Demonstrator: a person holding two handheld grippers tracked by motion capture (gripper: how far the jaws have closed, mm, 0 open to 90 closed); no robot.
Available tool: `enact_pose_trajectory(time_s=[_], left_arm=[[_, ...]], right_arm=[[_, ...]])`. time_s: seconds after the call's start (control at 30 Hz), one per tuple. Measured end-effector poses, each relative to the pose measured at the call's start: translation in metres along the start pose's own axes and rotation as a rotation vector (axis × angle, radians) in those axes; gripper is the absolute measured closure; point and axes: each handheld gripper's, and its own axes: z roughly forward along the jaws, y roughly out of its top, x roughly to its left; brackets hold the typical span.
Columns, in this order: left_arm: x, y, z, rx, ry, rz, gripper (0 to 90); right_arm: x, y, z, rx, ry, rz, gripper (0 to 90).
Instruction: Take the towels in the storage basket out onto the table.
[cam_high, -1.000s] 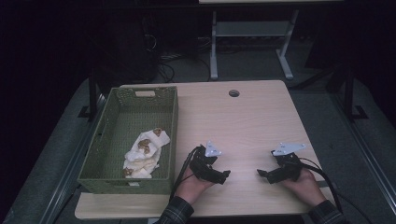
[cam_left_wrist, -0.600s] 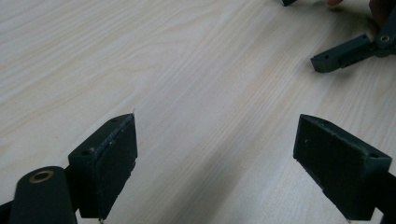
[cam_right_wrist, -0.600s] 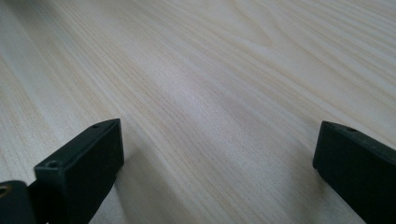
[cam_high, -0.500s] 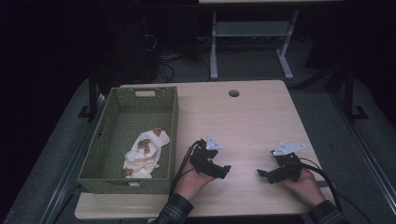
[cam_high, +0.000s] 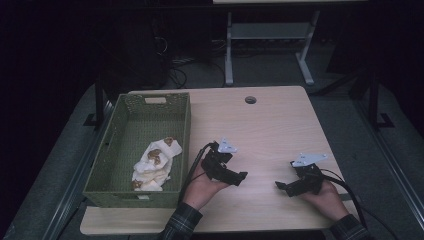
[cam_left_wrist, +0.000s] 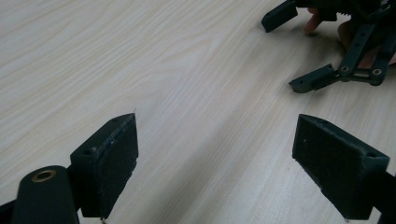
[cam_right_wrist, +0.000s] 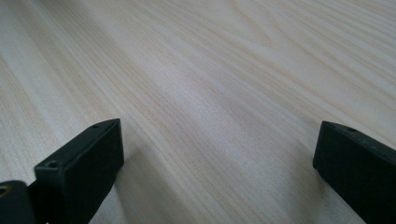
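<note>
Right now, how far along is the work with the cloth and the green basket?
Done, as it looks: the crumpled white cloth lies inside the green basket at the table's left. In hand: nothing. The left gripper and the right gripper are both open and empty, low over bare wooden table. Left: probably nothing visible; no loose item lies on the table.

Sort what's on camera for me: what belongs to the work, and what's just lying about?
In the work:
left hand-held gripper, open, empty
right hand-held gripper, open, empty
green basket
white cloth with brown patches, lying in the basket

Lying about:
table's cable hole
metal stand on the floor behind the table
</note>
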Motion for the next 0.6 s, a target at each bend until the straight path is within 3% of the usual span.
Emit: enact_pose_trajectory(time_s=[0.27, 0.6], left_arm=[[0.005, 0.013, -0.014, 0.009, -0.016, 0.030, 13.7], [0.019, 0.022, -0.034, -0.010, -0.017, 0.023, 13.7]], right_arm=[[0.000, 0.000, 0.000, 0.000, 0.000, 0.001, 1.4], [0.000, 0.000, 0.000, 0.000, 0.001, 0.001, 1.4]])
